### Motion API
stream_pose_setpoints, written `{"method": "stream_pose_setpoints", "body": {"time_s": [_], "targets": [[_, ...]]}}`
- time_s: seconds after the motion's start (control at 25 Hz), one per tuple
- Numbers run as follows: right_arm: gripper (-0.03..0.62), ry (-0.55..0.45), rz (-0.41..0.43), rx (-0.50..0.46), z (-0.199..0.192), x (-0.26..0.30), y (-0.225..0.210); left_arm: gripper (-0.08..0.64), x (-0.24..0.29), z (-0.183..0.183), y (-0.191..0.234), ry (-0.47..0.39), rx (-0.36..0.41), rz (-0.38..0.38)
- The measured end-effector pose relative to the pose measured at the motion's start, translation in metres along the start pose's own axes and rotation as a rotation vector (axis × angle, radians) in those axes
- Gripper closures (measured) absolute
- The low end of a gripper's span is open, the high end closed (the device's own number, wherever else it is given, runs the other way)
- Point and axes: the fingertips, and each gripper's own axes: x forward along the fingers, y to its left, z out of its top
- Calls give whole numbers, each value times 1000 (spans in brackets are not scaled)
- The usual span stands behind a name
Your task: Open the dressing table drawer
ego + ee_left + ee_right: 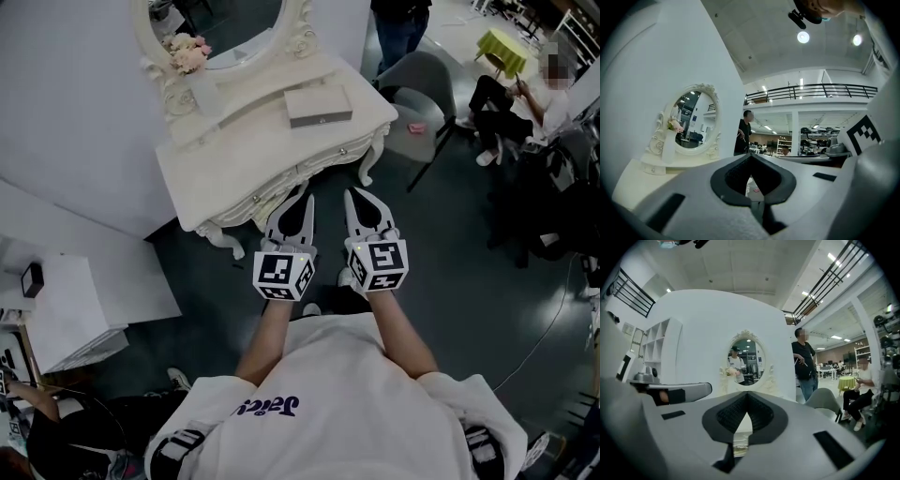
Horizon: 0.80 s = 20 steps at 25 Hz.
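Observation:
A cream dressing table (244, 141) stands against the white wall, its carved drawer front (309, 171) with small knobs facing me. On top are an oval mirror (239, 28), pink flowers (187, 52) and a flat box (319, 105). My left gripper (305, 195) and right gripper (356, 192) are held side by side and level, tips just short of the drawer front, touching nothing. Both are shut and hold nothing. The left gripper (750, 155) looks past the mirror (693, 123). The right gripper (747, 393) faces the mirror (746, 361).
A grey chair (422, 89) stands right of the table. One person sits at the far right (511, 103) and another stands behind the chair (401, 28). A white cabinet (66, 309) is at the left. Dark floor lies under my arms.

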Motion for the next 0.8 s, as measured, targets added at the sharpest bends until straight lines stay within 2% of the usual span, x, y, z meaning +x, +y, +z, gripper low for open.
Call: {"method": "stream_pose_setpoints", "body": {"time_s": [0.24, 0.56, 0.8], "targets": [[583, -1, 79, 36, -1, 55, -28, 546, 59, -3, 22, -26, 4, 33], [583, -46, 143, 16, 27, 150, -105, 546, 180, 1, 49, -46, 72, 86], [583, 47, 131, 32, -7, 196, -153, 546, 228, -26, 56, -39, 65, 113]]}}
